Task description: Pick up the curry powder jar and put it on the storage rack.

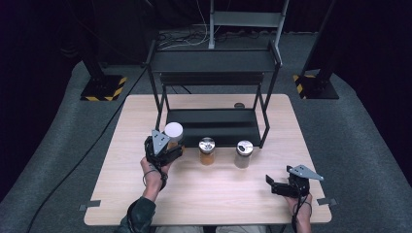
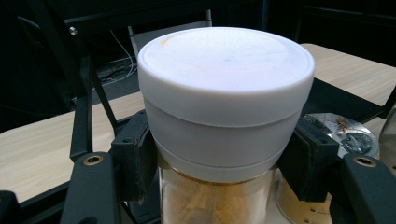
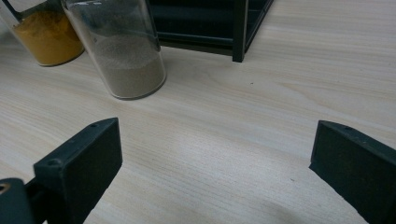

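Observation:
A glass jar with a white lid [image 1: 173,131] [image 2: 224,98] stands at the front left of the black shelf rack [image 1: 214,92]. My left gripper [image 1: 167,149] [image 2: 224,163] is shut on this jar just below its lid, one pad on each side. Two more jars stand in a row to its right: one with orange powder [image 1: 207,151] [image 3: 46,35] and one with beige powder [image 1: 243,154] [image 3: 126,53], both with metal lids. Near the table's front right corner my right gripper [image 1: 273,185] [image 3: 215,163] rests open, pointing left, with bare wood between its jaws.
The two-tier black rack stands on the rear half of the wooden table [image 1: 209,189]; its front right leg [image 3: 239,30] is near the beige jar. A small dark disc [image 1: 239,105] lies behind the rack. Cables and stand bases sit on the floor beyond.

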`<state>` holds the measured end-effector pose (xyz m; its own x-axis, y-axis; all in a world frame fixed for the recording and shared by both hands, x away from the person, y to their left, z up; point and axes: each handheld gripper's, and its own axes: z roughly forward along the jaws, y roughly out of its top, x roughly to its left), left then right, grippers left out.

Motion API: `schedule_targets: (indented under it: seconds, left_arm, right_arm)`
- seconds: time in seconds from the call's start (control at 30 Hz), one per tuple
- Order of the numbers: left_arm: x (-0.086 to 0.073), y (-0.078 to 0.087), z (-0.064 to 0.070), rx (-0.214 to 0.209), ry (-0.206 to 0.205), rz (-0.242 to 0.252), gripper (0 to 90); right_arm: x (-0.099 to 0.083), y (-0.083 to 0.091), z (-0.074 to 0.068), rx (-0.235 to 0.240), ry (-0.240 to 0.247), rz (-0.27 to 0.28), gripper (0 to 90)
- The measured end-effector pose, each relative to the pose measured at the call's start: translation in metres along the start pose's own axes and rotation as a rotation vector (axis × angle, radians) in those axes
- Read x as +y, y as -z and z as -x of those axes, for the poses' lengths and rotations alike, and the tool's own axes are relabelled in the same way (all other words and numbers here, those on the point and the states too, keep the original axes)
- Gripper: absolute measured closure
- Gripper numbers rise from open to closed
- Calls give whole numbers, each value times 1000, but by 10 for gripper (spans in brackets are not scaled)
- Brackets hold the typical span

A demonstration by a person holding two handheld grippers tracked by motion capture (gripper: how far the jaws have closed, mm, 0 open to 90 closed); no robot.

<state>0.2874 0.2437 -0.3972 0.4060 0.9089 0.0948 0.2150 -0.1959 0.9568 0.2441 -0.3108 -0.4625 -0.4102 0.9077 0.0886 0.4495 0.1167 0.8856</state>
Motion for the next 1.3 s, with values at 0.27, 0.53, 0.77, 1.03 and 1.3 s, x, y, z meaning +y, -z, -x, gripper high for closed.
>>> schedule_targets:
  seconds: [0.27,0.53,0.77,1.03,1.3]
  left_arm:
    - [3,-4,1,-1,-7,-1,352]
    - [7,-8,1,-1,-9,0,352]
    - [10,-11,2,-4,-10,-1,352]
    - [13,-15,2,-9,-13,-1,352]
    - [19,-19,2,-13,-20,2,351]
  right_arm:
    - [0,0,0,1,1,-1,14]
    - [0,0,0,0,1,0,14]
    - [0,0,0,0,2,0,14]
    - [0,0,0,1,2,-1,14]
    - [0,0,0,1,3,-2,14]
